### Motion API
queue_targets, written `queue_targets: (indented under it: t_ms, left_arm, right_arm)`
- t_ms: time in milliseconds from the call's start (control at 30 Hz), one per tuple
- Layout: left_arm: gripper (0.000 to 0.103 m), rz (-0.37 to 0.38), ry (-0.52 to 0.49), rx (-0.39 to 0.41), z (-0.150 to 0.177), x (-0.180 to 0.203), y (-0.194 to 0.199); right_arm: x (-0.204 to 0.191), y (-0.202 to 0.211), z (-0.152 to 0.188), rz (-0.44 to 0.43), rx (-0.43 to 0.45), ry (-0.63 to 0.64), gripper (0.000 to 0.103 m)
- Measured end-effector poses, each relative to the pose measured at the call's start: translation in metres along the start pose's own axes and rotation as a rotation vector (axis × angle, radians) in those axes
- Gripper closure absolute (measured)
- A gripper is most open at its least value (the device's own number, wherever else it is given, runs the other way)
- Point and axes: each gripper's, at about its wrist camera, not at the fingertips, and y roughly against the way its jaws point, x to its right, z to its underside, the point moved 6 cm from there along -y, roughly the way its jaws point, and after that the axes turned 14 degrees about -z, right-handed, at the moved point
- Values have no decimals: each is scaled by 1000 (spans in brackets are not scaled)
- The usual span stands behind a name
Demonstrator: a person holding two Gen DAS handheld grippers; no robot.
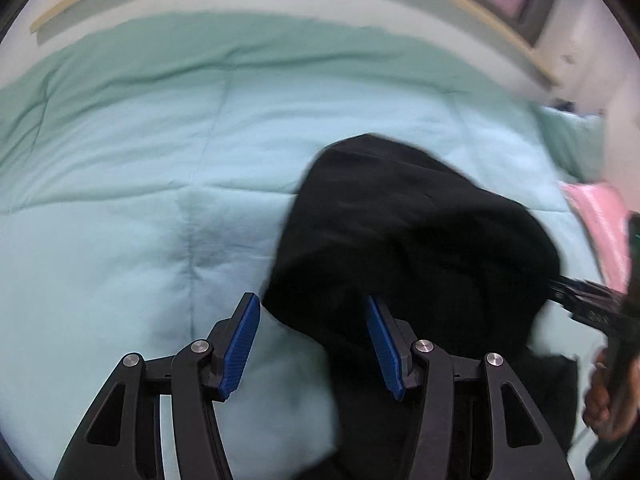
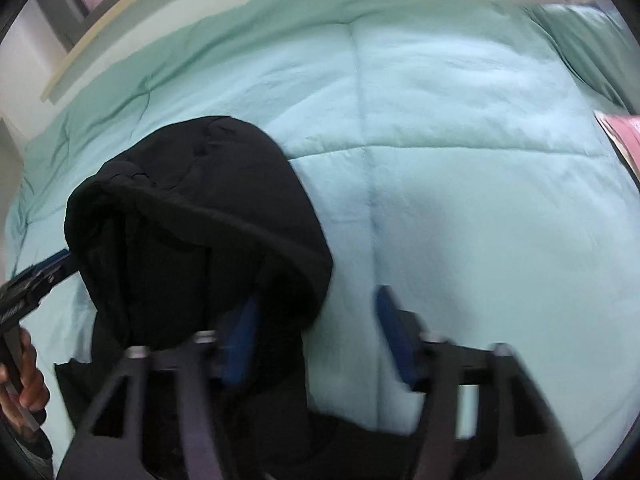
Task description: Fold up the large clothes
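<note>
A black hooded garment hangs bunched above a light teal comforter. In the left wrist view my left gripper has its blue pads apart, and a fold of the black cloth drops between them against the right pad. In the right wrist view the garment's hood gapes at the left. My right gripper is blurred with its pads standing apart; black cloth lies over the left pad, and only comforter shows beside the right one. Each view shows the other tool's body at its edge, running in under the cloth.
The teal comforter covers the bed. A pale wooden frame edge curves along the far side. Pink fabric lies at the right and a green pillow at the far right. A hand grips the left tool's handle.
</note>
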Motion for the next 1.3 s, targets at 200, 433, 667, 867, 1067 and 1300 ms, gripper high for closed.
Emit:
queue_targets:
  t_ms: [200,433,667,867,1067,1300]
  left_arm:
    - [81,318,384,-1,1,-70,10]
    - [71,243,288,-241,53,-63,-70]
    - [68,77,29,-116,61,-44,-44]
    - [67,19,-68,-10,83,-51,24]
    - [52,99,-96,177,23,-18,82]
    - [52,102,-56,-4,0,13,-15]
  right_arm:
    - [13,47,2,-73,144,-45,96]
    - [36,-26,23,-12,-28,-5,92]
    - [34,-25,31,65,-70,51,59]
    - [26,17,50,45,-67,80,42]
    - [-18,51,19,-75,40,93,42]
    - [-37,-17,-17,-177,-11,57,42]
